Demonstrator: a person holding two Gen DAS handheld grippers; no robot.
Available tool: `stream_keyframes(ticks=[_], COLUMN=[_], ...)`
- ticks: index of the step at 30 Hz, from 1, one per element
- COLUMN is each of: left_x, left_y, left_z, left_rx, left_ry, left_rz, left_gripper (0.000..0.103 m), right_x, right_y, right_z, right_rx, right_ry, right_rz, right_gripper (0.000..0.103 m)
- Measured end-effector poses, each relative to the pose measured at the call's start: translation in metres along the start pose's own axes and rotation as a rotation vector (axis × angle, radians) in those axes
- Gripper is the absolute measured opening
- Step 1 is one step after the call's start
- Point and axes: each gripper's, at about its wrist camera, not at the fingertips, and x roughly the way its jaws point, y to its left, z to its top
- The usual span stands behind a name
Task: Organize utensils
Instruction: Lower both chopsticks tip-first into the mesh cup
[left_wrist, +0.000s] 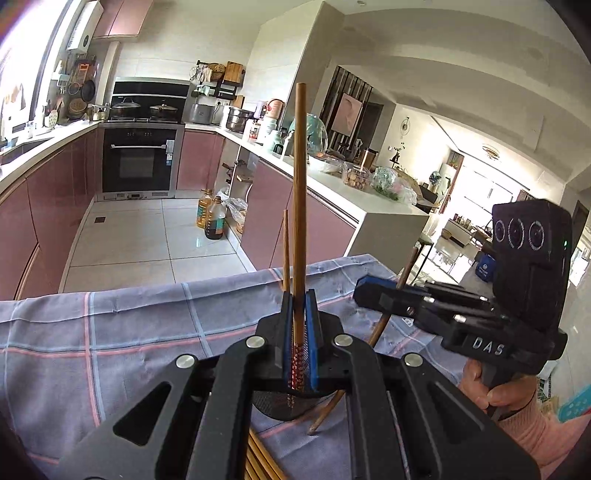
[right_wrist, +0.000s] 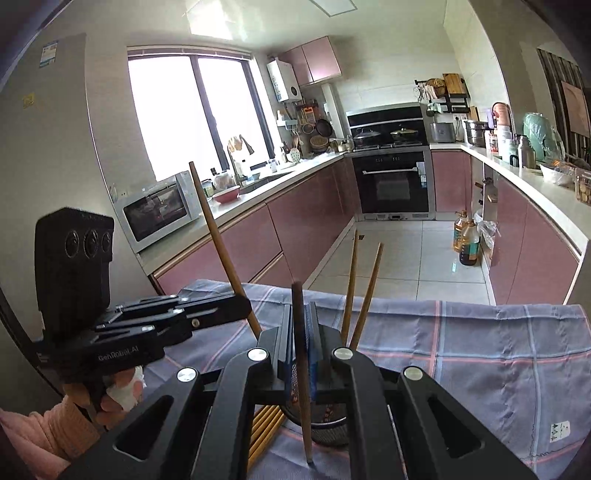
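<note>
Left claw (left_wrist: 299, 306) grips upright chopstick (left_wrist: 298, 206); right claw (right_wrist: 300, 321) grips dark chopstick (right_wrist: 301, 354).

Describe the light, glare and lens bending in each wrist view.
Left wrist view: daylight blows out the window at far left and the bright room at right; the counter edge bows with fisheye bending; the chopstick in the left claw reads sharp.
Right wrist view: the window is pure white glare; the ceiling and walls curve; the dark chopstick in the right claw stays clear.
</note>
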Motion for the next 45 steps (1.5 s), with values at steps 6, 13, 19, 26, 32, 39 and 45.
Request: stream_keyframes(ticks=[6, 13, 19, 26, 32, 39, 45], left_x=[0.005, 0.012, 0.017, 0.018, 0.021, 0.024, 0.036], left_y=[0.002, 0.003, 0.003, 0.004, 0.002, -0.001, -0.004], left_z=[-0.002, -0.008, -0.009, -0.009, -0.008, -0.007, -0.014], left_rx=[0.013, 0.007, 0.007, 0.017, 0.037, 0.053, 0.076], left_ry=[0.01, 0.036, 0.046, 0.051, 0.06, 0.079, 0.134], left_rz=[0.023, 0.025, 0.027, 0.028, 0.039, 0.048, 0.049], left_gripper=[0.007, 0.007, 0.007, 0.007, 0.007, 0.007, 0.007], right_x=[0.02, 0.02, 0.013, -0.012, -0.043, -0.039, 0.008], right_y=[-0.01, -0.018, -0.014, -0.005, 0.004, 0.003, -0.01], right_z=[-0.025, -0.04, -0.037, -0.016, 0.016, 0.038, 0.027], right_rx=[0.056, 0.082, 0.072, 0.028, -0.018, -0.035, -0.008], right_ry=[0.067, 0.067, 0.04, 0.008, -0.072, -0.106, 0.058], right_rz=[0.002, -0.028, -0.05, -0.034, -0.02, -0.042, -0.031], right_gripper=[0.008, 0.011, 0.006, 0.006, 0.006, 0.006, 0.006])
